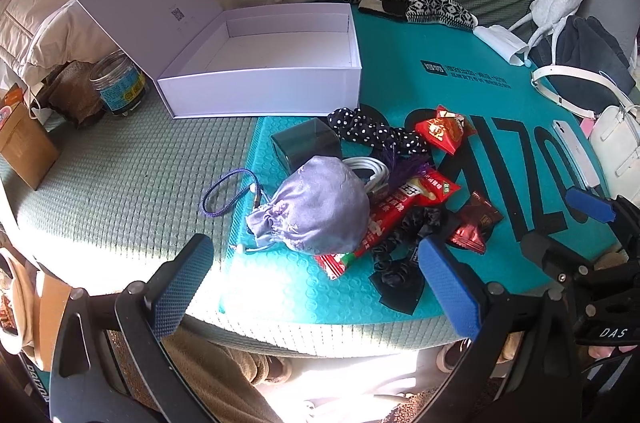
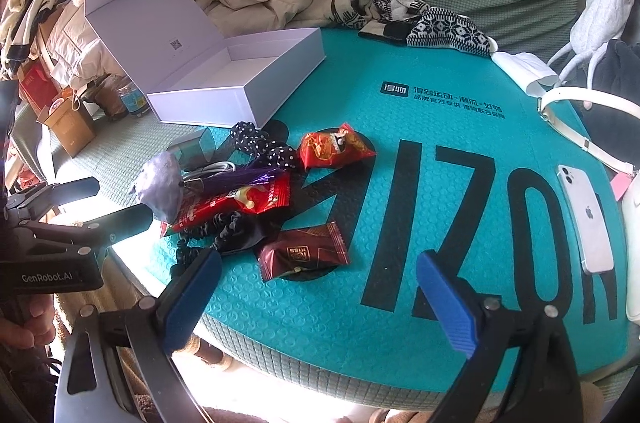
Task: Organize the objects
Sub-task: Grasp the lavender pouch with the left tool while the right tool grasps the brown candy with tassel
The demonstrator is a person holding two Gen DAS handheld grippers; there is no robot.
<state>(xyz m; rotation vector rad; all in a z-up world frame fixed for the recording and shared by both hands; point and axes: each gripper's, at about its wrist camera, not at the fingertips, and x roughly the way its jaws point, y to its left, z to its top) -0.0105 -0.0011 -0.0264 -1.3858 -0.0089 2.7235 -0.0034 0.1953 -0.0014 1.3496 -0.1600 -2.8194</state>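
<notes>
Left wrist view: my left gripper [image 1: 316, 287] gapes empty, right gripper [image 2: 320, 297] likewise. Lilac pouch [image 1: 320, 207] looks soft, light, slippery; I'd pinch its gathered neck, near-left.

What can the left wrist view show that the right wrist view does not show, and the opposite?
Only the left wrist view shows the blue cord loop beside the lilac pouch. Only the right wrist view shows the whole white phone, back up, and the brown candy wrapper unobstructed. Both show the open white box, empty, and the snack pile on the teal mat.
</notes>
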